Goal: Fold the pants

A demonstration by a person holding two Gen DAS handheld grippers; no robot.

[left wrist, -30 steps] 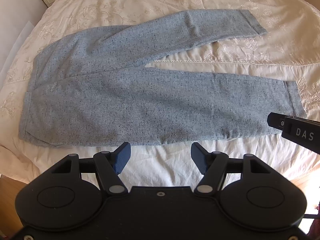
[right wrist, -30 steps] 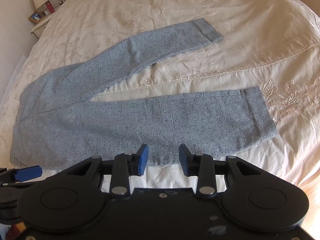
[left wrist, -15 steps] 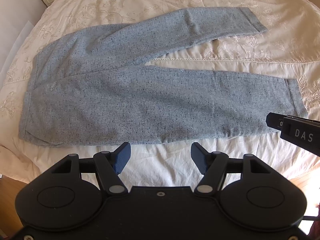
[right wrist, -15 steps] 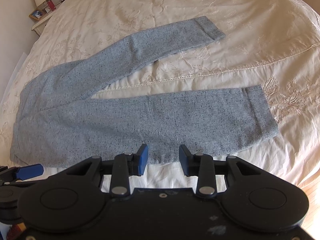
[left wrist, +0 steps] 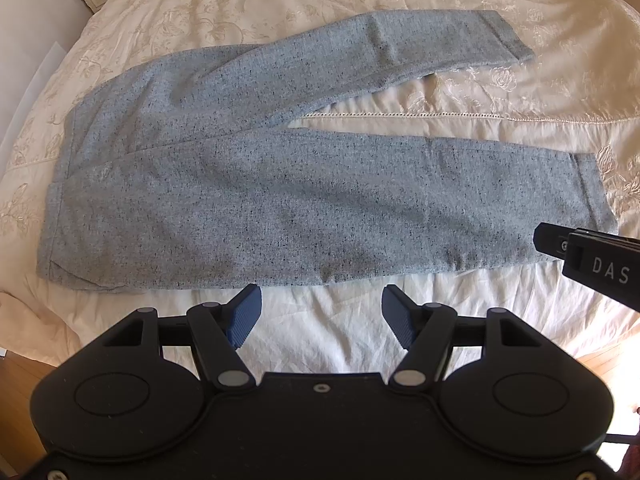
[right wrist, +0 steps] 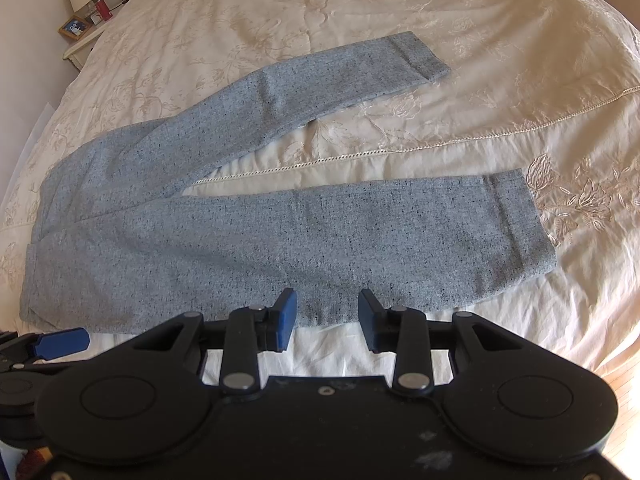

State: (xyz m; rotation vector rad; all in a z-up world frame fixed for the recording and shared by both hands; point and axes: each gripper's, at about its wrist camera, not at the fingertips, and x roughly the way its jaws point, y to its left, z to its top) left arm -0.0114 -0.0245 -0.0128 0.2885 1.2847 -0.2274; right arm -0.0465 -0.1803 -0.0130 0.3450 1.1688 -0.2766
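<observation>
Grey-blue speckled pants [left wrist: 256, 200] lie flat on a cream bedspread, waistband at the left and both legs spread apart toward the right. In the right wrist view the same pants [right wrist: 248, 236] show the far leg angled up to the right. My left gripper [left wrist: 322, 306] hangs open above the white sheet just short of the near leg's lower edge, with nothing between its blue pads. My right gripper [right wrist: 327, 314] is open over that same lower edge, also holding nothing. The right gripper's black body [left wrist: 592, 268] shows at the right of the left wrist view.
The embroidered bedspread [right wrist: 480, 60] covers the bed, with a lace seam [left wrist: 440, 114] running between the legs. A bedside table [right wrist: 86, 34] with a lamp and picture frames stands at the far left. Wooden floor [left wrist: 24, 384] shows past the bed's near edge.
</observation>
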